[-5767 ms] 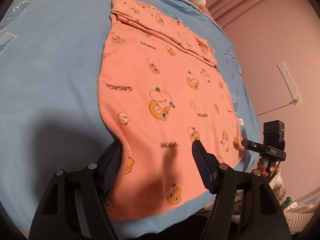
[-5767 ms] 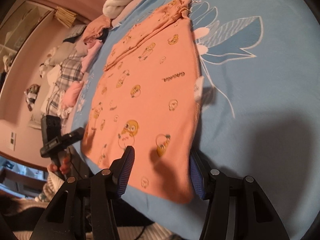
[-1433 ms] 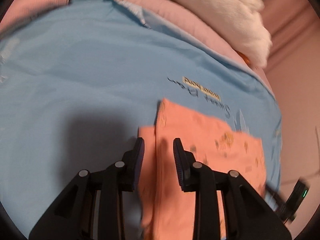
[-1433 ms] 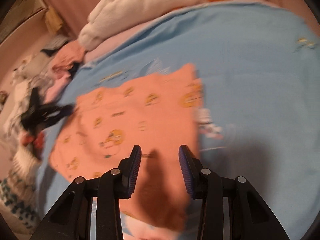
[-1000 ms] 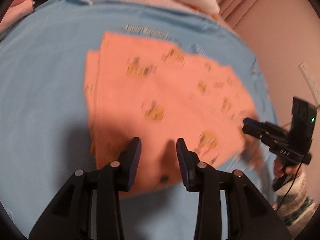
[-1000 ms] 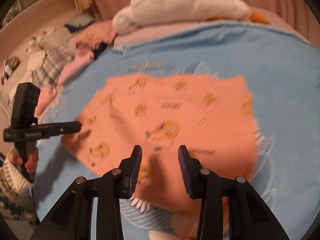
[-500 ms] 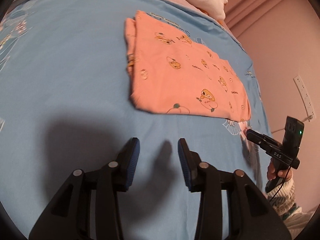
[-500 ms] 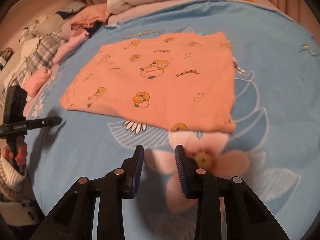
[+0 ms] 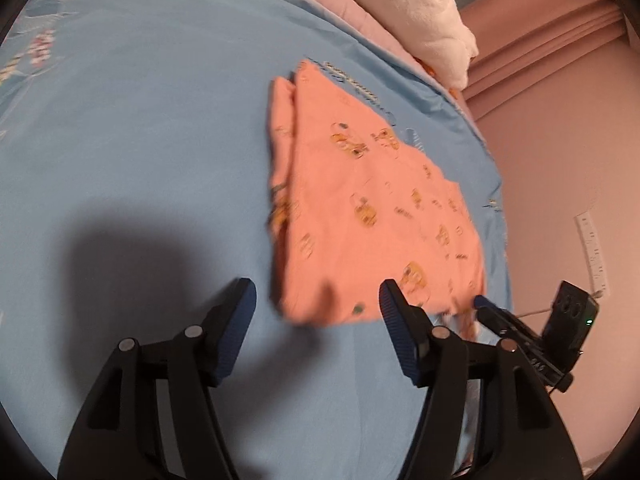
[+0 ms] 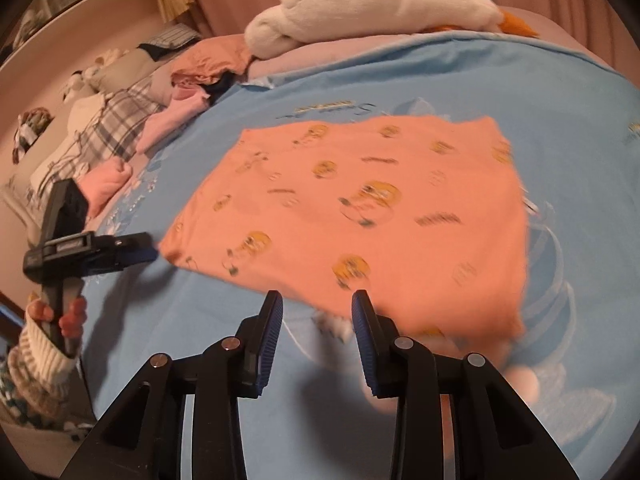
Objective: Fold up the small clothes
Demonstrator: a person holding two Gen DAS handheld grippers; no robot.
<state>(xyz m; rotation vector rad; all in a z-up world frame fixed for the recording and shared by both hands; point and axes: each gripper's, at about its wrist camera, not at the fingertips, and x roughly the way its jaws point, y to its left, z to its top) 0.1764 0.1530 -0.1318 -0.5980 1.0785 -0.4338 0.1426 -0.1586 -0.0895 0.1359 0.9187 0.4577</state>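
Observation:
An orange garment with yellow cartoon prints (image 9: 360, 208) lies folded in half on the blue bedsheet (image 9: 132, 128); it also shows in the right wrist view (image 10: 360, 208). My left gripper (image 9: 314, 300) is wide open and empty, just short of the garment's near edge. My right gripper (image 10: 316, 312) is open and empty at the garment's near edge. The other gripper (image 10: 128, 252) appears at the garment's left corner, and in the left wrist view the right gripper (image 9: 486, 306) sits at the garment's right corner.
A white plush toy (image 10: 372, 0) and pink bedding (image 9: 340, 4) lie at the far end of the bed. A pile of clothes and a plaid cloth (image 10: 112, 120) sit at the left. A pink wall with a power strip (image 9: 592, 252) is at the right.
Both grippers moved back in toward the folded garment's near edge. The left jaws opened wider, and the right jaws opened somewhat.

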